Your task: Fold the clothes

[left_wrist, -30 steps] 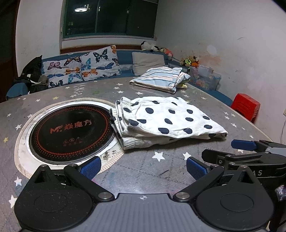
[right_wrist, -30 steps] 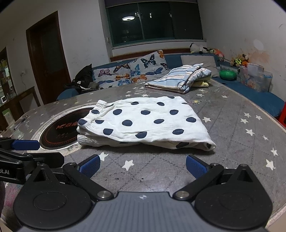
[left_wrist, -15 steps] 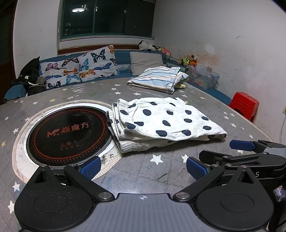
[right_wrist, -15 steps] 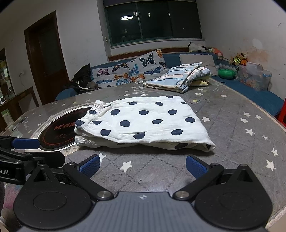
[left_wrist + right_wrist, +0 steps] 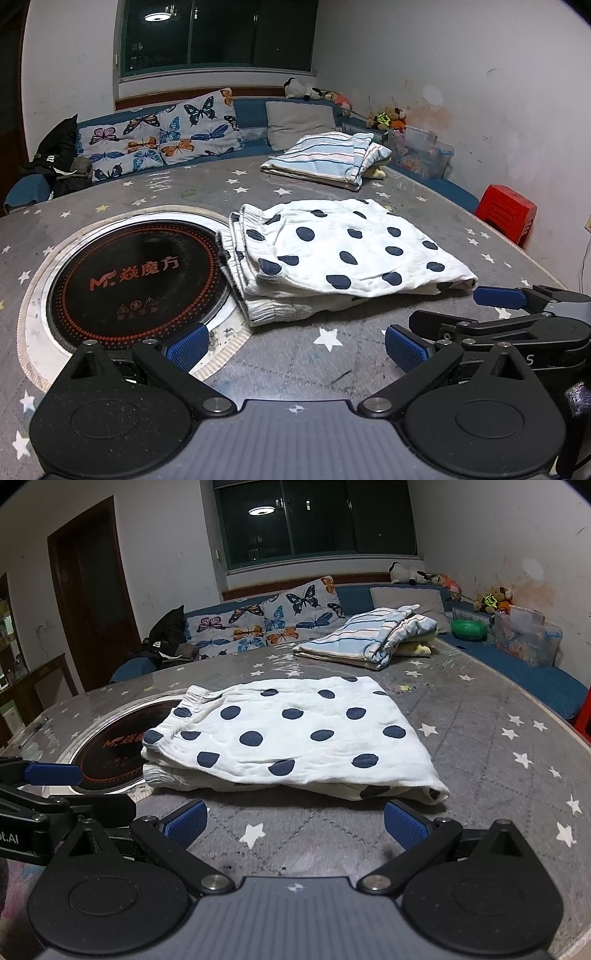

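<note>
My left gripper and right gripper: black frames, blue ribbed pads. Folded garment: white with navy dots. Table: grey, white stars. Round hob: black, red-orange dotted rings and lettering. Far folded cloth: pale blue, white and pink stripes. Cushions: butterfly print. Stool: red.

Folded polka-dot garment beside cooktop, beyond spread, empty left tongs.
</note>
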Demonstrator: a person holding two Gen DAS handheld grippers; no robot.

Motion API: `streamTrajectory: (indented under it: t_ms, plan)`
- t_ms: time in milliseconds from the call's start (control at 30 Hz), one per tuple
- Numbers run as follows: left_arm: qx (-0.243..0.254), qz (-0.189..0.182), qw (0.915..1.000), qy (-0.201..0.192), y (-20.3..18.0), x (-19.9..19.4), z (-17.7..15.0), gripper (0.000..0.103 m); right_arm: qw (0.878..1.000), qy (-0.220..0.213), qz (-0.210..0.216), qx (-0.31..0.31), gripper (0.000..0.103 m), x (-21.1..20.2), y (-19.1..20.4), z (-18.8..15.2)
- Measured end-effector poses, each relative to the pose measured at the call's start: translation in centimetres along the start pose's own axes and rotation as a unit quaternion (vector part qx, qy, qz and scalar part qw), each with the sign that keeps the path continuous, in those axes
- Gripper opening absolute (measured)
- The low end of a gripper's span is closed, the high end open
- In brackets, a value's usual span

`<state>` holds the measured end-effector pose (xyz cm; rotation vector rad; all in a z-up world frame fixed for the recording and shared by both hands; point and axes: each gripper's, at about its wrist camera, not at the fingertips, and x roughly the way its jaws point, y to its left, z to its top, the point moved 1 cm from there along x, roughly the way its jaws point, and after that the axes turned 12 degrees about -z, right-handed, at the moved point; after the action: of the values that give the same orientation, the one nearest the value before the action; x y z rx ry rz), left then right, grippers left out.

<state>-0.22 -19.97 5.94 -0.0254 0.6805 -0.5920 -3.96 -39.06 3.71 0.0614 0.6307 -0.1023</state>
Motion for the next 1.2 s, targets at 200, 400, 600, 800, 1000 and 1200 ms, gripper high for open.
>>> streamTrajectory:
  t_ms: [200, 400, 600, 800, 1000, 1200]
  plan:
    - [0.001, -0.003, 1.0, 0.006, 0.2, 0.7, 0.4, 0.103, 1.0, 0.004, -0.003, -0.002, 0.103, 0.7, 0.0, 0.3]
    - [0.002, -0.003, 1.0, 0.009, 0.5, 1.3, 0.8, 0.103, 1.0, 0.009, -0.006, -0.003, 0.103, 1.3, -0.1, 0.6]
    - [0.002, -0.004, 0.9999, 0.013, 0.6, 1.9, 1.1, 0.103, 1.0, 0.014, -0.009, -0.001, 0.103, 1.9, -0.3, 0.8]
    - [0.001, -0.005, 0.9999, 0.016, 0.7, 2.4, 1.3, 0.103, 1.0, 0.017, -0.009, -0.001, 0.103, 2.4, -0.4, 1.0]
    - [0.0, -0.005, 0.9998, 0.019, 0.7, 2.8, 1.4, 0.103, 1.0, 0.017, -0.009, -0.001, 0.103, 2.5, -0.5, 1.1]
    - [-0.001, -0.005, 0.9998, 0.018, 0.8, 2.8, 1.4, 0.103, 1.0, 0.017, -0.007, 0.002, 0.103, 2.5, -0.6, 1.0]
